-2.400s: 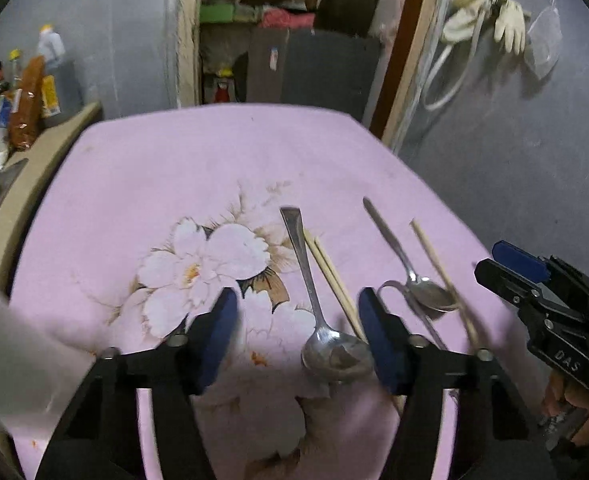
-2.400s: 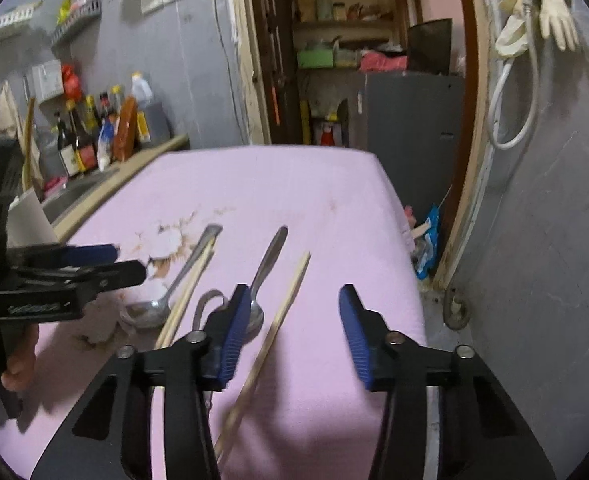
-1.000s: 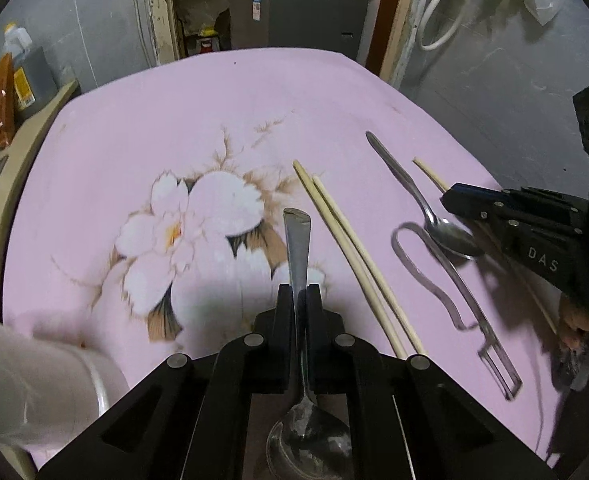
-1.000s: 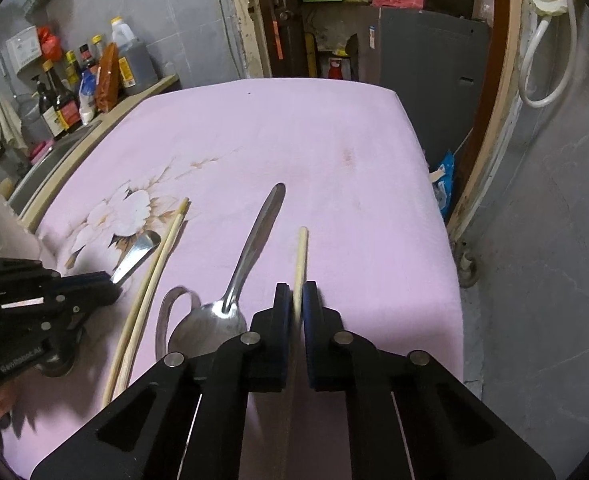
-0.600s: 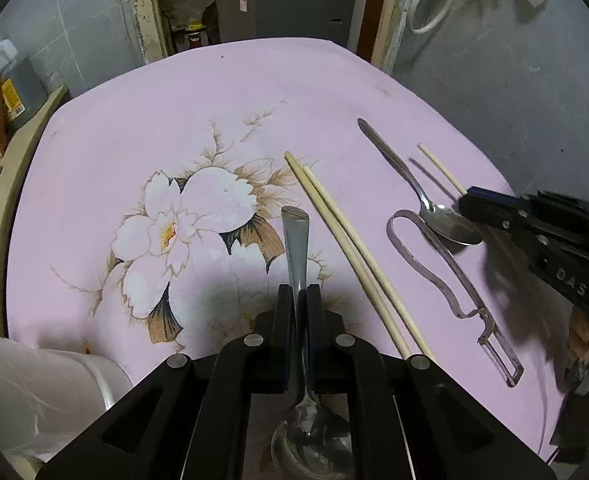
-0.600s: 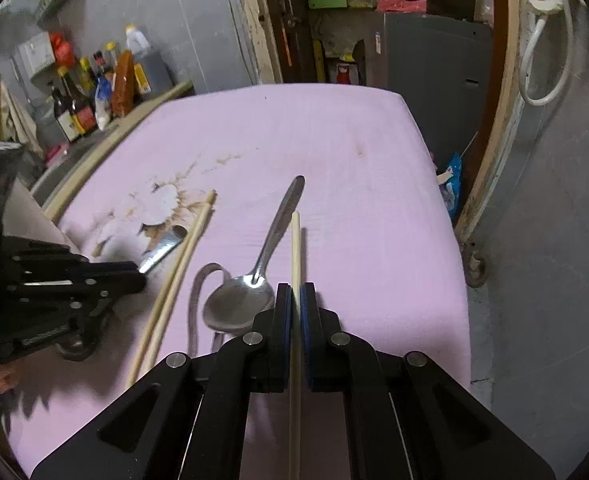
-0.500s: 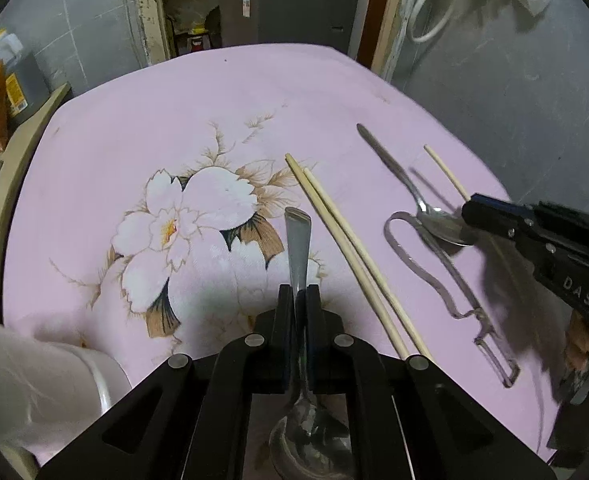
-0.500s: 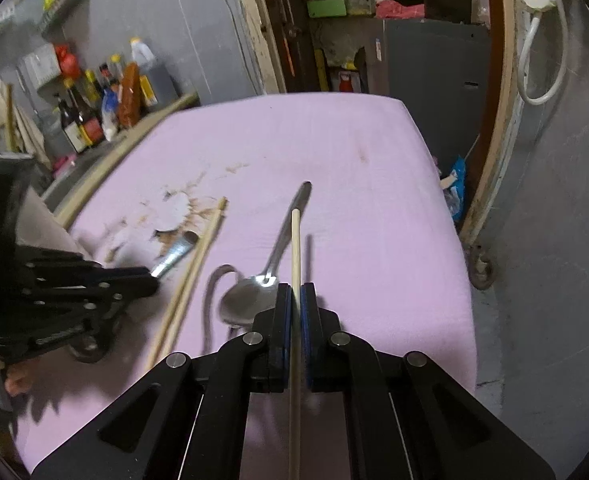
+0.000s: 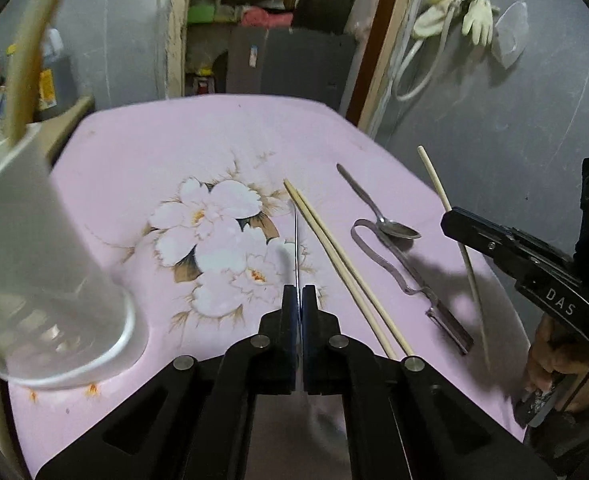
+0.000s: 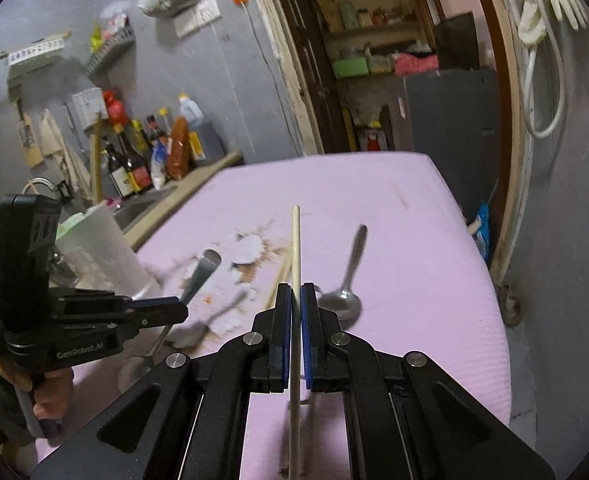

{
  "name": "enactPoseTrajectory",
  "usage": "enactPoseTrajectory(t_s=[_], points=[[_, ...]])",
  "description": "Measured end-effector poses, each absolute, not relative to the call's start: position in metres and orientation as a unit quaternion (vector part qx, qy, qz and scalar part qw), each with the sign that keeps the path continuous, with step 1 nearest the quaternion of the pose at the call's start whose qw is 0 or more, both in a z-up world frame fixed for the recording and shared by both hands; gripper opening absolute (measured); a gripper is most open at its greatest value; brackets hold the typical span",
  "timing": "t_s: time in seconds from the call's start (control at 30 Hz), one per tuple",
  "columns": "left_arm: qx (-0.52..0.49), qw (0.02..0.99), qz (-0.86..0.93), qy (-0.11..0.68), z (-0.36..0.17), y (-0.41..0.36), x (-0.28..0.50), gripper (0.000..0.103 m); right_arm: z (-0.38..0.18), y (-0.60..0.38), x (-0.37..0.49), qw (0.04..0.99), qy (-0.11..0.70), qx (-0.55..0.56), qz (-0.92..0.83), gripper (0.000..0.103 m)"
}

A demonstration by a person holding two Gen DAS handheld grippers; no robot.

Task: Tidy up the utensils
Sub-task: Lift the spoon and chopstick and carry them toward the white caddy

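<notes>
My left gripper (image 9: 298, 292) is shut on a large metal spoon (image 9: 296, 240), seen edge-on, and holds it above the pink flowered cloth (image 9: 198, 152). From the right wrist view the spoon (image 10: 198, 276) hangs in the left gripper (image 10: 174, 312). My right gripper (image 10: 294, 292) is shut on a single wooden chopstick (image 10: 295, 248), lifted off the cloth; it also shows in the left wrist view (image 9: 442, 196). A pair of chopsticks (image 9: 334, 256), a small spoon (image 9: 378, 212) and a metal peeler (image 9: 406, 276) lie on the cloth.
A translucent plastic cup (image 9: 34, 264) stands close at the left with a curved stick in it. Bottles (image 10: 146, 160) line a counter at the far left by a sink. A grey wall (image 9: 514, 120) bounds the right side; a doorway lies beyond.
Both grippers have risen with their loads and tilted up. The large spoon has turned edge-on in the left gripper. The cup has come much nearer on the left.
</notes>
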State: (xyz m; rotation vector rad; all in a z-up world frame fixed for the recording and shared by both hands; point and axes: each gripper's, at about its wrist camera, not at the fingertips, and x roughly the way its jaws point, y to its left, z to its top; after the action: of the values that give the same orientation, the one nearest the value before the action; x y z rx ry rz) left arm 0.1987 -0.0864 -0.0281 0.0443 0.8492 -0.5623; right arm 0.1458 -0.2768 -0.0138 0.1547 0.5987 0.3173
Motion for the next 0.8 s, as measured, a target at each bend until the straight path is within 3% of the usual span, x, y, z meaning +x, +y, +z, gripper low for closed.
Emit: enactPoseTrajectory(t_s=[0.33, 0.8], points=[[0.005, 0.902, -0.251, 0.351, -0.014, -0.075, 0.161, 0.000, -0.008, -0.265, 0.126, 0.949, 0.250, 0.093, 0.168, 0.003], [-0.028, 0.962, -0.175, 0.208, 0.021, -0.035, 0.130, 0.000, 0.025, -0.216, 0.103, 0.976, 0.078, 0.108, 0.175, 0.003]])
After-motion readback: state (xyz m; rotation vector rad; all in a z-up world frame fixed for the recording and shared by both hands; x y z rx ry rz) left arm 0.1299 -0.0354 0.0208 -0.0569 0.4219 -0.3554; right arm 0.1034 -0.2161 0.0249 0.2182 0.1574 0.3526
